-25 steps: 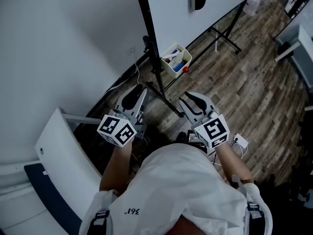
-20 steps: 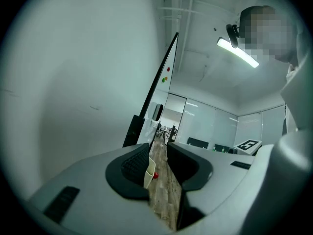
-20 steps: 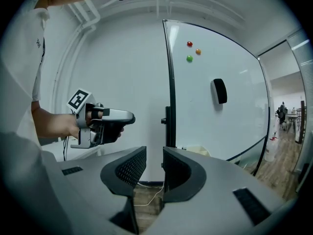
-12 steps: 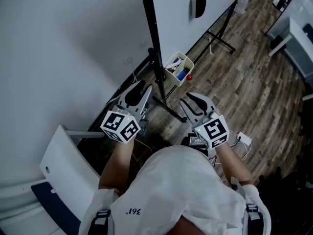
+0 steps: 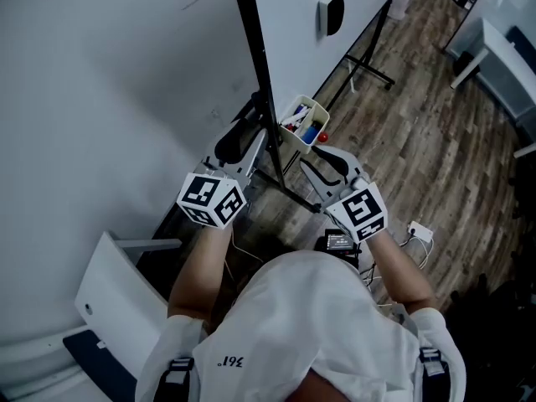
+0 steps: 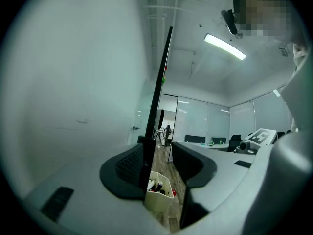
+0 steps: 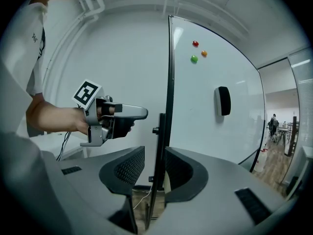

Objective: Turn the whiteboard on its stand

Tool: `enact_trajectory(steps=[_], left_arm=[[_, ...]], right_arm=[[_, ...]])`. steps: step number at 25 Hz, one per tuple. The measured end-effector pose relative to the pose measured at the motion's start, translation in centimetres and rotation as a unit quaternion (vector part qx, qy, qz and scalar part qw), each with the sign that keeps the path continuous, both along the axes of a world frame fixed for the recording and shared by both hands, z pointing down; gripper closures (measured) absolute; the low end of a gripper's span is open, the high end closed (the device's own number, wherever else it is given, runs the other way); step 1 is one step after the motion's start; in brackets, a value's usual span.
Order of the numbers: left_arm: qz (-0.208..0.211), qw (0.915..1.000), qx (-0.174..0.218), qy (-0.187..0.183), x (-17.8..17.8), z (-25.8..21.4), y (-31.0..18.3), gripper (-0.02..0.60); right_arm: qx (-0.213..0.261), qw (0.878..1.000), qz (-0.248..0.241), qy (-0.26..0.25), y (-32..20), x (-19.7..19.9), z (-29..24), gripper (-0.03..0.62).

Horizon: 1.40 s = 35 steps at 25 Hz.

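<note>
Shifting closer to the whiteboard (image 7: 205,97) than a second ago, with both sets of jaws just opening.
Left gripper (image 6: 159,161) spreading around the board's dark edge, right gripper (image 7: 154,168) spreading around the stand post (image 7: 159,141) – pressing nothing, board standing edge-on between them.

Left gripper (image 5: 245,134), right gripper (image 5: 318,161): fingers (image 6: 128,166) just opening, nothing gripped

Dim, cool cast overall; long white ceiling strip light (image 6: 224,46) glares. Both gripper views fisheye-warped, corners black.
</note>
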State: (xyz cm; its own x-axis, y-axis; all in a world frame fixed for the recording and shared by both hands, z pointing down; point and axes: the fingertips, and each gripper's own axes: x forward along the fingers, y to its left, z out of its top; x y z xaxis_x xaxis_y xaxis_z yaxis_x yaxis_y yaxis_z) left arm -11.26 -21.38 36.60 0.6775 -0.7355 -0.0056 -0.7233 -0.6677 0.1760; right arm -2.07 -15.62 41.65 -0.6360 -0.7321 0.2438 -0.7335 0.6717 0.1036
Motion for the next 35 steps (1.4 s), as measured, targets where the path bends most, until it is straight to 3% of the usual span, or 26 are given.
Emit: enact_trajectory(steps=[10,19,24,25,27,35], left_arm=[[0.000,0.9995,0.027,-0.018,0.8,-1.8,-3.6,0.405],[0.011,0.9989,0.033,-0.032,2.6,-2.5,-6.1,0.405],[0.037,0.9949,0.072,-0.059,3.5,-4.4,-6.6,0.407],[0.044,0.9936,0.080,-0.067,3.7,-4.8,-6.7,0.412],[0.053,0.9922,0.086,-0.074,4.1,-5.2,-6.9,0.490],[0.066,0.9934,0.072,-0.060,4.3,-4.8,-7.5,0.497]], right_arm=[[0.014,0.999,-0.028,0.019,-3.5,-3.8,-0.5,0.451],[0.024,0.999,-0.003,0.036,-7.7,-5.8,-0.9,0.434],[-0.001,0.997,0.006,0.074,-9.6,-6.9,0.4,0.434],[-0.004,0.996,0.005,0.084,-9.9,-7.0,0.5,0.436],[-0.004,0.995,0.002,0.099,-10.4,-7.1,0.8,0.434],[0.009,0.994,-0.008,0.106,-10.9,-7.0,1.4,0.436]])
